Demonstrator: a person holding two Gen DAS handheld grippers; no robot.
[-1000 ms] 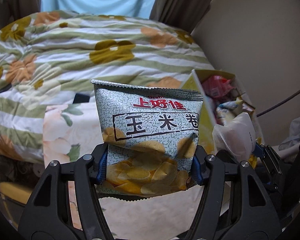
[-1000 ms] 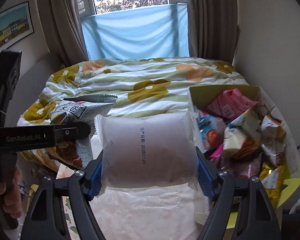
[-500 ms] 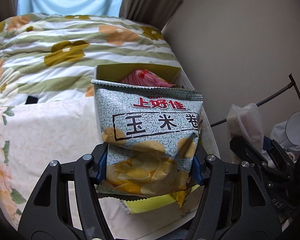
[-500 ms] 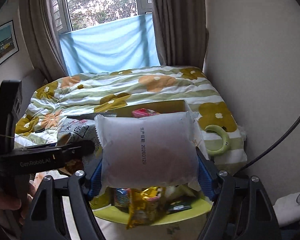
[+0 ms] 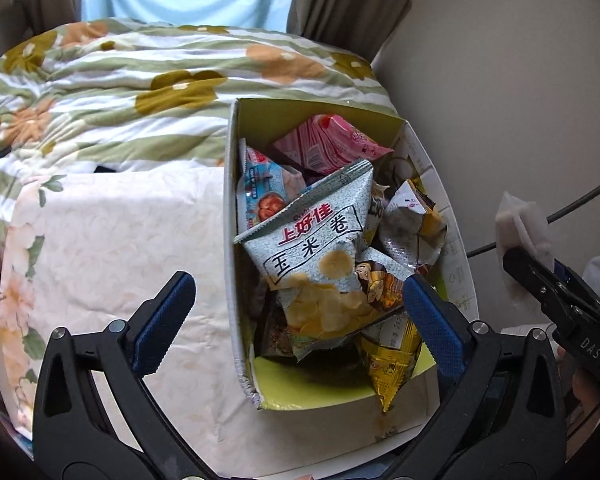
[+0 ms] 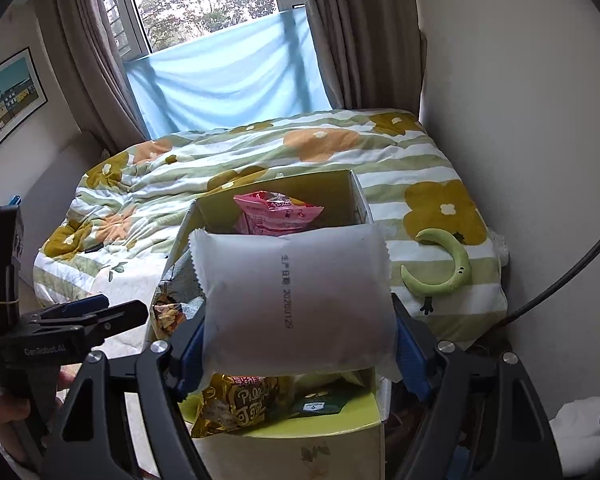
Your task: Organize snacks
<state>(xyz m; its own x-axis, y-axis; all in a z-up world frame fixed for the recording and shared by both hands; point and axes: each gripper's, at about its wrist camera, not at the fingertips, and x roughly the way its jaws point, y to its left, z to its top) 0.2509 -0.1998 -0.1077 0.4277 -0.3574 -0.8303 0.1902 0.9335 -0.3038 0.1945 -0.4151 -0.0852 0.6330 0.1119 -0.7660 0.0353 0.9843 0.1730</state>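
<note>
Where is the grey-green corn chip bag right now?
In the left wrist view the corn chip bag lies in the snack box, on other packets, below the pink packet, free between the left gripper's open jaws.

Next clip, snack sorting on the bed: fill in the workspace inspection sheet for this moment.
Surface: bed with flowered quilt; pale sheet beside the box.
Job's things: open snack box, well filled; corn chip bag lying on top of the pile; white packet.
Clutter: green crescent toy on the quilt.
Grippers: left gripper open, jaws just opened, the chip bag lies loose between them; right gripper shut on the white packet above the box.
Cables: dark cable along the wall.
Surroundings: window, curtains, framed picture.
</note>
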